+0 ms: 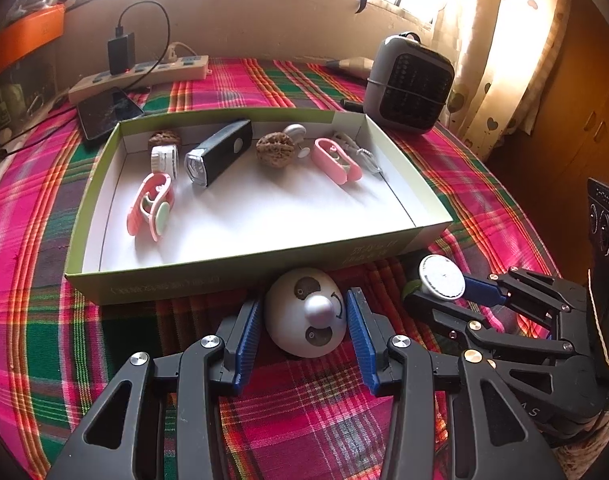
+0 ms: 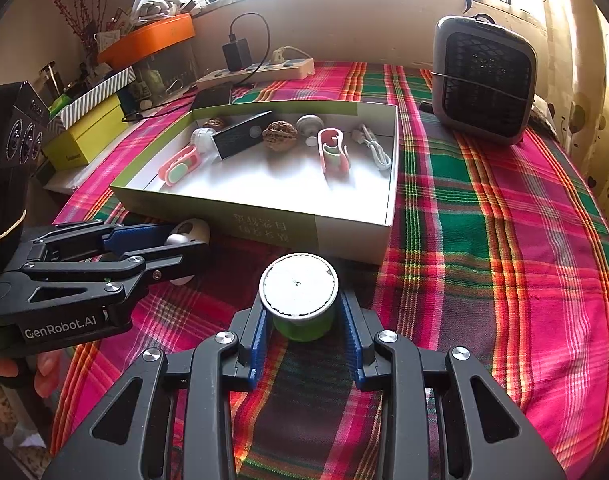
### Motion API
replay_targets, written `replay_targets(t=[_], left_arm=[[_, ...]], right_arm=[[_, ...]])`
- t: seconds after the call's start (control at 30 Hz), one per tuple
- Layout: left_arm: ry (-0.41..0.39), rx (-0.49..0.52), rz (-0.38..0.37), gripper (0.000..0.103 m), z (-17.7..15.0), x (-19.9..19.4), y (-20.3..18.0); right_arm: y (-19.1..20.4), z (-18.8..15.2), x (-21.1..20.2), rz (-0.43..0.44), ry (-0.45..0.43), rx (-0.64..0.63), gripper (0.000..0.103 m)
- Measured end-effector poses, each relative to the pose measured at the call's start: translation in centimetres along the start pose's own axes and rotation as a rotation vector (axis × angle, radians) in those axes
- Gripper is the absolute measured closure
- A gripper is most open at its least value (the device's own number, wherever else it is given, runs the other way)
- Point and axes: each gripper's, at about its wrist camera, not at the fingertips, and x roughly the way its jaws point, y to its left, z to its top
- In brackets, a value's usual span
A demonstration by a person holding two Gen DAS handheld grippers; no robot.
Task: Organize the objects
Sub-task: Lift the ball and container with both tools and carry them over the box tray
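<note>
A white panda-face dome toy (image 1: 304, 312) lies on the plaid cloth just in front of the shallow green-and-white box (image 1: 240, 264). My left gripper (image 1: 306, 330) has its blue pads on both sides of the toy, close to it but with small gaps showing. My right gripper (image 2: 306, 334) is closed around a small green pot with a round silver lid (image 2: 300, 290), which rests on the cloth in front of the box (image 2: 344, 236). The box holds two pink clips, a black torch, two walnuts, a white cable and small white parts.
A grey fan heater (image 2: 482, 80) stands at the back right. A power strip with a charger (image 1: 140, 74) and a phone (image 1: 108, 114) lie behind the box. Boxes and clutter (image 2: 92, 120) line the left. The cloth to the right of the box is bare.
</note>
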Motion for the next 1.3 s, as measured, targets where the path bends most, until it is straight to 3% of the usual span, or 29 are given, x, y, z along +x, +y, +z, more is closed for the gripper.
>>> replay_targets(t=[0.1,0.33,0.4,1.3], left_arm=[[-0.009,0.018,0.007,0.062,-0.1,-0.4,-0.2],[-0.003,0.019,0.005,0.062,-0.3,-0.5,-0.4],[-0.006,0.019,0.006,0.062,-0.3,-0.6,-0.5],[-0.040,0.038,0.007,0.062,0.3,-2.2,-1.1]], right_arm=[[0.1,0.0,-0.3,-0.001,-0.011,-0.004,0.078],[0.3,-0.1,-0.3,-0.007,-0.017,-0.012,0.078],[0.2,0.0,-0.4,0.000,-0.021,-0.007,0.085],[0.6,0.7,-2.5,0.028,-0.083,-0.005,0.085]])
